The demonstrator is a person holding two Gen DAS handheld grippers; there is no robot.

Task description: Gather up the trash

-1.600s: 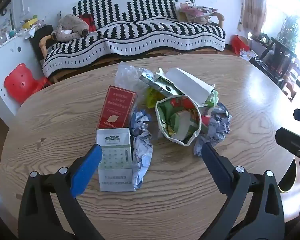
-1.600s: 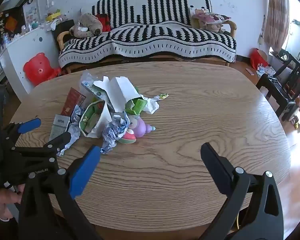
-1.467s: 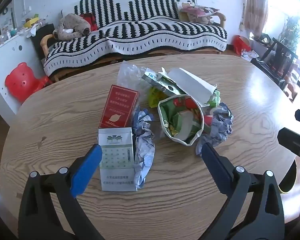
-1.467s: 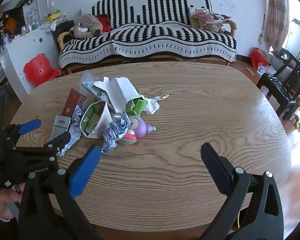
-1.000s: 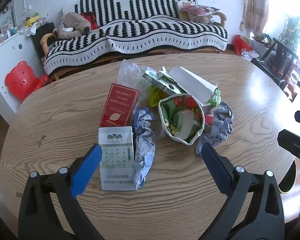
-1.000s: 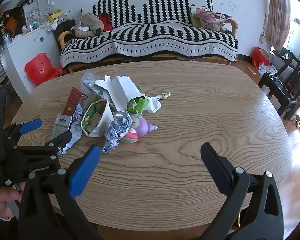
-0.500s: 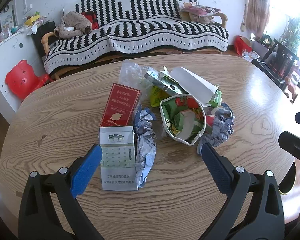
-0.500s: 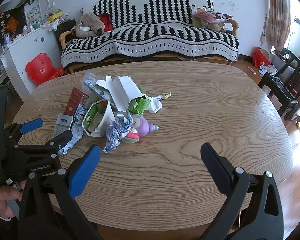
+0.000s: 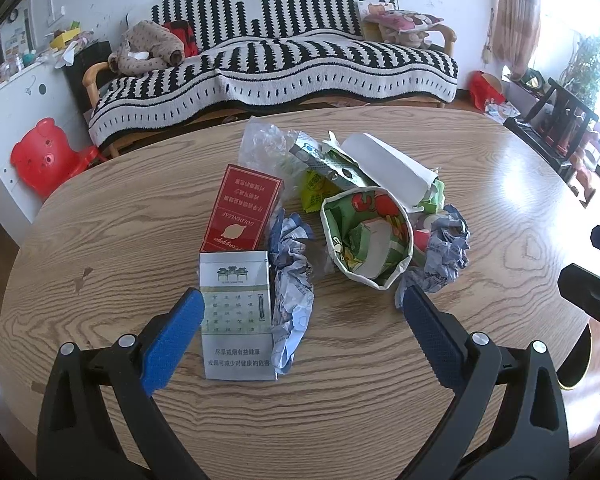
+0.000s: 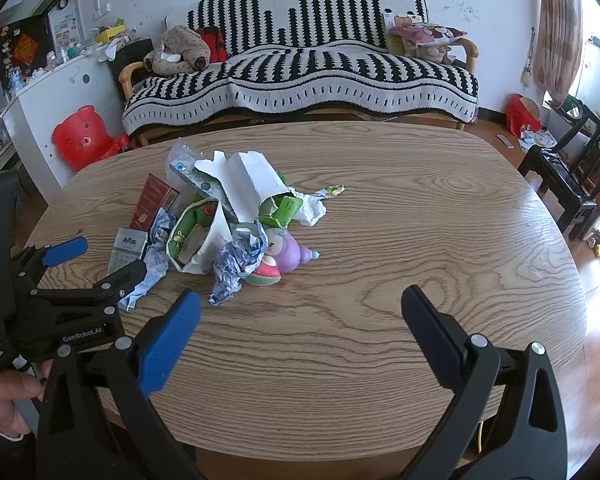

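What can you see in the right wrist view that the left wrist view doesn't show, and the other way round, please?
Only the right wrist view shows the purple toy, a hand and the whole left gripper, open. Only the left wrist view shows the print on the white pack and the inside of the green bag. Both show the red pack, the crumpled paper and the table.

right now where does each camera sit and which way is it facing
Left wrist: on the left gripper, facing the sofa across the trash pile; its open fingers frame the white cigarette pack.
Right wrist: on the right gripper, same direction, over bare table; it shows the left gripper and the holding hand.
Shared: red cigarette pack, sofa.
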